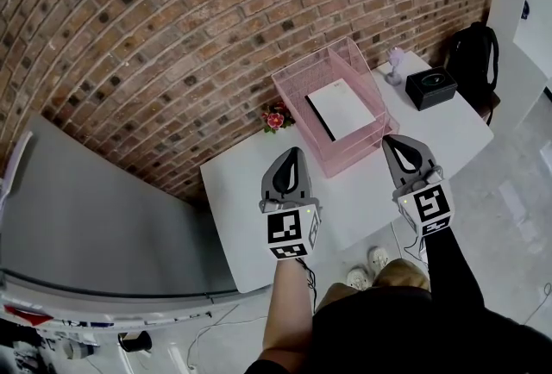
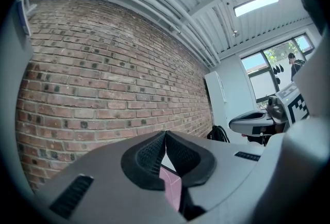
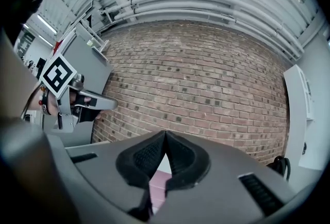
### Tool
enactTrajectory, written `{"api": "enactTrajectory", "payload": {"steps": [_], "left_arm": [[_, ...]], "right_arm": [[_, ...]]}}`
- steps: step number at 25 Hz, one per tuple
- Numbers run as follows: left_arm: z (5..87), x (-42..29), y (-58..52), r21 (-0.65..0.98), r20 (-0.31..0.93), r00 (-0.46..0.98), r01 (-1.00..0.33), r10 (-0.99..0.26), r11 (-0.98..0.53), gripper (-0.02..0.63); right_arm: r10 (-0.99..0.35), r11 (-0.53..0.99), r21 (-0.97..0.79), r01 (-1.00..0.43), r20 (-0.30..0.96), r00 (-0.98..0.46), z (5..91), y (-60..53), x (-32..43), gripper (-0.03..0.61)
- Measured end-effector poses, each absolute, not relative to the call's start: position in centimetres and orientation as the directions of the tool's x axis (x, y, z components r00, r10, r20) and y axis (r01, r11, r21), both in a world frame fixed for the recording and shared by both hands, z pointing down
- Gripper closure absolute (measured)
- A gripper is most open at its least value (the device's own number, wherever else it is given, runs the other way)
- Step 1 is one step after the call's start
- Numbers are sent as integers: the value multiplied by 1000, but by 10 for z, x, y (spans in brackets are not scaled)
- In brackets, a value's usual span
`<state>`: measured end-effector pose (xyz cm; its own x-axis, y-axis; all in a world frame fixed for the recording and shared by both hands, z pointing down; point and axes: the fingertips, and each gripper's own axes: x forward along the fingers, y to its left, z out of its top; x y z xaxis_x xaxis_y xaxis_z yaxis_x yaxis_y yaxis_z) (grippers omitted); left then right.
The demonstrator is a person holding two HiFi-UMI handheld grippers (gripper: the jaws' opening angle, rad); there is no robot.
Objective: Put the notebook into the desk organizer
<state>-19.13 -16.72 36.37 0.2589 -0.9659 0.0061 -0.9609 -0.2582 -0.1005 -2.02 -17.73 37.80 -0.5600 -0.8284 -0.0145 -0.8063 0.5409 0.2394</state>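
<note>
A pink wire desk organizer [image 1: 366, 144] stands on the white table [image 1: 250, 200] against the brick wall. A white notebook [image 1: 343, 109] with a dark spine lies flat inside it. My left gripper [image 1: 293, 152] hovers above the table just left of the organizer's near corner, its jaws shut with nothing between them. My right gripper [image 1: 398, 140] hangs at the organizer's near right corner, also shut and empty. In the left gripper view the tips [image 2: 165, 133] meet, with pink wire showing below. The right gripper view shows its tips [image 3: 165, 133] touching the same way.
A small pot of red flowers [image 1: 276, 117] sits left of the organizer by the wall. A black box [image 1: 430, 88] and a small clear figurine [image 1: 395, 67] stand at the table's far right. A black backpack [image 1: 473, 53] rests beyond. A grey panel [image 1: 95, 217] lies to the left.
</note>
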Motion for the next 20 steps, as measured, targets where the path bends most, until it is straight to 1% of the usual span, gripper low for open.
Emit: {"api": "enactTrajectory", "payload": {"steps": [20], "left_arm": [[364,-189,-151,-106,10,264,-959,-964,-264,598]], "right_arm": [[-835,533,220,-817,-20,-550,376,-163,-17,558]]}}
